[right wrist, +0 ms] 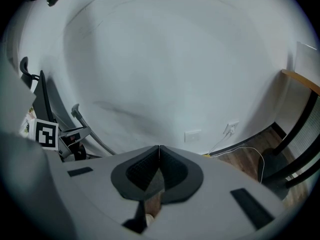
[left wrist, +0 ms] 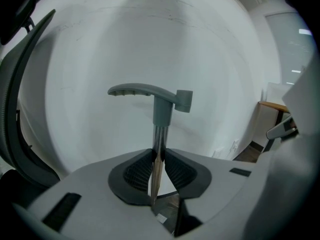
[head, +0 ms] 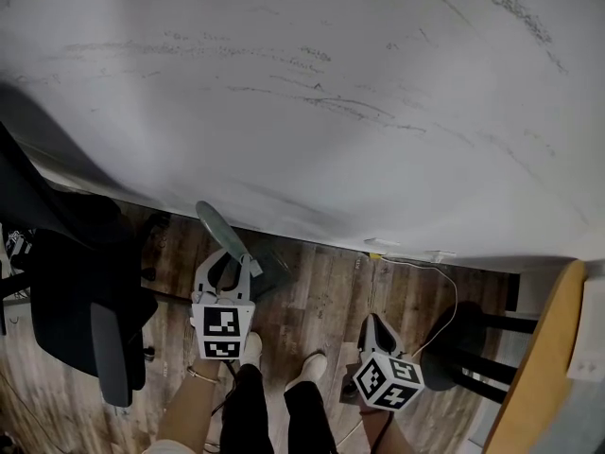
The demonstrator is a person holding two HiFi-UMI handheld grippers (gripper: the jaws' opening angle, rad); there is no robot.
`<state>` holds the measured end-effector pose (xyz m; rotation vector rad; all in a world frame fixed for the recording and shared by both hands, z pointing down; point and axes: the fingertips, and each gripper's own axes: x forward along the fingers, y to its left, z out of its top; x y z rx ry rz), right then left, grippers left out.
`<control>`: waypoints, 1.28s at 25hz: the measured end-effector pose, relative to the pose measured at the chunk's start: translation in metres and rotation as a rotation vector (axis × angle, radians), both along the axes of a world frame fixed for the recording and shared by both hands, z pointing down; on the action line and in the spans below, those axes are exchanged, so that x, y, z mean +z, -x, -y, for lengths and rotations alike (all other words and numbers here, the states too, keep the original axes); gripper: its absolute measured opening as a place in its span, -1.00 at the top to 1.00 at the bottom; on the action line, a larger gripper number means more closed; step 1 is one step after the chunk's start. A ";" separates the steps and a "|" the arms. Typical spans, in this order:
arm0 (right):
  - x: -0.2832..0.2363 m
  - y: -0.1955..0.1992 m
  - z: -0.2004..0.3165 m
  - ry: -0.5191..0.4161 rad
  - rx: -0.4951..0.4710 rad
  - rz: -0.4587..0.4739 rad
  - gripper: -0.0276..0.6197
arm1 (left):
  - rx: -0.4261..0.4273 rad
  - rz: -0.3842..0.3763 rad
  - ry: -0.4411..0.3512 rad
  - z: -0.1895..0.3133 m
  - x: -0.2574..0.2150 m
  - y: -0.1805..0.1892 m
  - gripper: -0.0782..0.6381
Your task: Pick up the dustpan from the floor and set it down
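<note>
The dustpan's thin metal pole (left wrist: 159, 144) stands upright between the pads of my left gripper (left wrist: 158, 156), which is shut on it. Its grey grip (left wrist: 145, 91) tops the pole in front of the white wall. In the head view the grip (head: 217, 225) sticks up past my left gripper (head: 230, 258), and a dark part of the dustpan (head: 272, 274) lies beside it over the wooden floor. My right gripper (head: 374, 323) hangs lower right, shut and empty, pads together (right wrist: 159, 151). From the right gripper view the pole (right wrist: 84, 125) and left gripper (right wrist: 67, 138) show at far left.
A white wall (head: 331, 93) fills the front. A black office chair (head: 85, 301) stands left; a black chair base (head: 458, 343) and a wooden desk edge (head: 541, 367) stand right. A white cable (head: 437, 280) runs to a wall socket (right wrist: 192, 135). The person's shoes (head: 251, 348) are between the grippers.
</note>
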<state>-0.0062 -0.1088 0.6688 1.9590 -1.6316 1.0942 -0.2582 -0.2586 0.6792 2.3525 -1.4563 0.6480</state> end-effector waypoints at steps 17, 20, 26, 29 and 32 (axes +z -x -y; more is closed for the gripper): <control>-0.081 -0.022 -0.004 -0.118 0.045 -0.004 0.82 | 0.088 -0.046 -0.024 -0.043 -0.102 -0.043 0.54; -0.108 -0.028 -0.005 -0.151 0.050 -0.013 0.82 | 0.137 -0.057 -0.021 -0.056 -0.132 -0.059 0.54; -0.174 -0.037 -0.004 -0.243 0.066 -0.019 0.82 | 0.228 -0.082 -0.053 -0.076 -0.197 -0.094 0.54; -0.208 -0.041 -0.003 -0.292 0.090 -0.002 0.82 | 0.262 -0.103 -0.079 -0.082 -0.235 -0.111 0.54; -0.242 -0.046 -0.007 -0.336 0.095 -0.010 0.82 | 0.285 -0.129 -0.100 -0.091 -0.271 -0.124 0.54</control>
